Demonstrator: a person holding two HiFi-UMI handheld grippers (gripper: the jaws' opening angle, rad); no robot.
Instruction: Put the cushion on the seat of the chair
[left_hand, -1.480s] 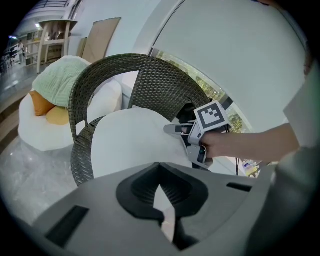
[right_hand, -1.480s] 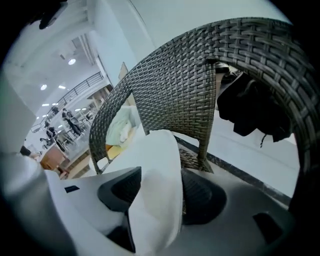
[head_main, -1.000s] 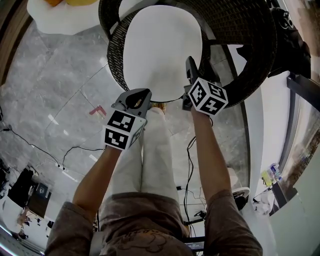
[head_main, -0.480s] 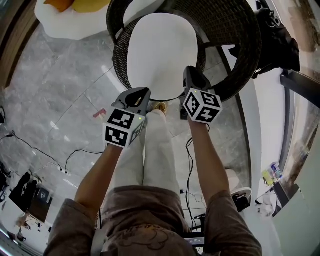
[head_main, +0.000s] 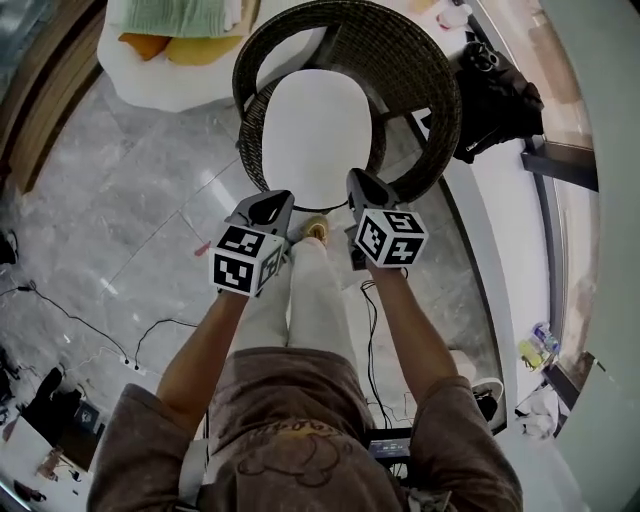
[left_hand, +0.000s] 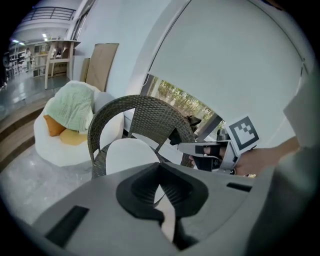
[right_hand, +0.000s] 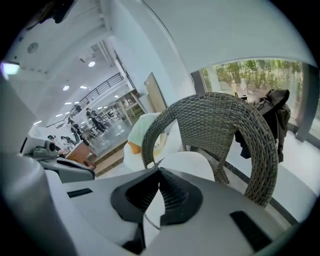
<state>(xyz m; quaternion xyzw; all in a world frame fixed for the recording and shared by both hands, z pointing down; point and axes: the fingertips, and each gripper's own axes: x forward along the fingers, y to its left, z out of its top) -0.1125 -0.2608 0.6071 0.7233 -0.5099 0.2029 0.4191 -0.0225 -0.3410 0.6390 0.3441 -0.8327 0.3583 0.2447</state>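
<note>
Only the head view showed the whole white oval cushion (head_main: 315, 135). It lay flat on the seat of the dark woven wicker chair (head_main: 405, 60), smooth and unmarked, with the curved chair back wrapped round its far side. In that view the cushion was seen just beyond the tips of the left tongs (head_main: 277, 200) and the right tongs (head_main: 357, 185), and was touched by neither. Grey marble floor (head_main: 130, 200) was seen to the left of the left tongs.

In the left gripper view the cushion (left_hand: 125, 152) was partly cut off by the left tongs (left_hand: 159, 167), whose tips were pressed together on nothing. The right tongs (left_hand: 200, 149) were shown side-on to their right. A white pouf (left_hand: 50, 145) under a pale green blanket (left_hand: 72, 110) was seen ahead to the left, past the chair (left_hand: 145, 107).

Only the right gripper view took in a lit hall (right_hand: 95, 115) far off to the left, and a black garment (right_hand: 267, 117) was shown beside the chair (right_hand: 225, 120). There the right tongs (right_hand: 159, 172) had just been closing and were pressed together, empty, with the cushion (right_hand: 187, 162) straight ahead of them.
</note>
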